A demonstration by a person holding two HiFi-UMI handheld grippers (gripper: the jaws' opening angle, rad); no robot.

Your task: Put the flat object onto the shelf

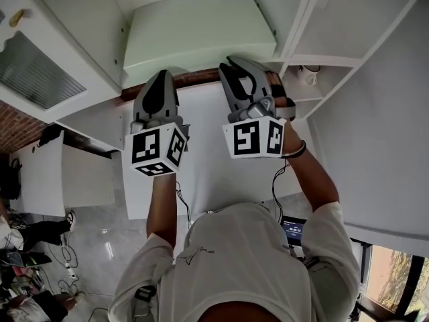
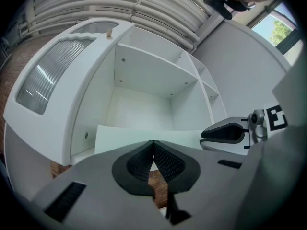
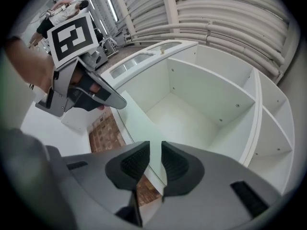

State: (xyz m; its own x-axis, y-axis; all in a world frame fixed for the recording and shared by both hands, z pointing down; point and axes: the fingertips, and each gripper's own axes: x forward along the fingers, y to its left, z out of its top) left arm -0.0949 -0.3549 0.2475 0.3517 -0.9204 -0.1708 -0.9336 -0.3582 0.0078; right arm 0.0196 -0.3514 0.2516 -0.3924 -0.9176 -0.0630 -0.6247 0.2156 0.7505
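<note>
Pale green flat panel (image 1: 198,25) looks roughly half home to me. Its far part lies on the floor of the wide compartment and its near edge sticks out toward me over the red brick floor (image 2: 55,169).

Closest in, my right gripper (image 3: 154,150) has its jaws nipped on that near edge, with the sheet running through the narrow slot between the pads. My left gripper (image 2: 153,145) is rolled the other way. Its jaws are closed tip to tip with nothing in them, and its nose is right at the panel's edge. I honestly can't tell if it's touching or just shy.

What worries me:
- The panel is only gripped at one spot, toward its right end, so a shove from there could skew it and jam a corner against the compartment's side wall.
- The closed left nose could slide over or under such a thin edge.
- If I let go too soon, I reckon the overhang might tip it back out.

The panel itself is plain, matte and rectangular, with clean straight edges and no print. I see no sag, so I'd guess it's stiff and light.

Further back, the white wooden shelf unit (image 1: 295,25) is bare inside, with one board higher up and smaller cubbies to the right. Nothing I can see blocks the way to the back wall.
</note>
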